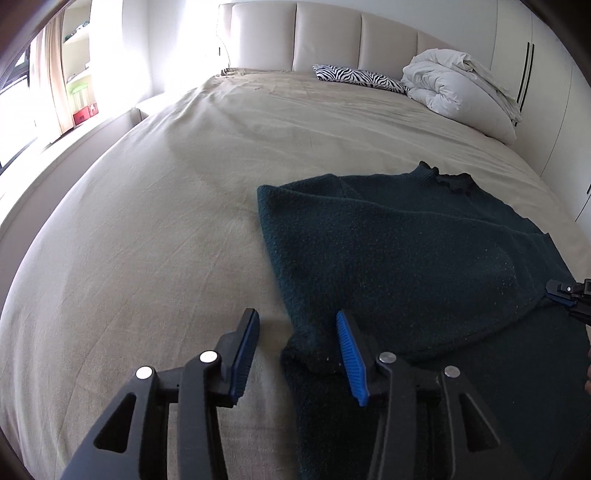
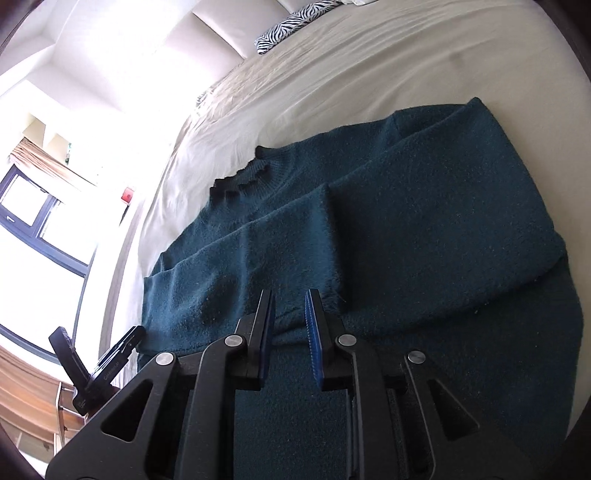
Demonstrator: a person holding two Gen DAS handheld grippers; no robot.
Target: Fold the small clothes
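A dark teal knitted sweater (image 1: 406,251) lies flat on the bed, collar away from me and both sleeves folded across its body. It also shows in the right wrist view (image 2: 424,229). My left gripper (image 1: 295,325) is open at the sweater's near left edge, with a folded sleeve cuff lying between its fingers. My right gripper (image 2: 290,314) hovers low over the sweater's middle, jaws a narrow gap apart and empty, just before a sleeve cuff (image 2: 332,236). Its tip shows at the right edge of the left wrist view (image 1: 565,291).
The sweater rests on a beige bed sheet (image 1: 166,221). A zebra-print pillow (image 1: 362,75) and a bunched white duvet (image 1: 461,88) lie near the padded headboard (image 1: 325,33). A bright window and shelves are at the left. The left gripper shows at lower left in the right wrist view (image 2: 107,358).
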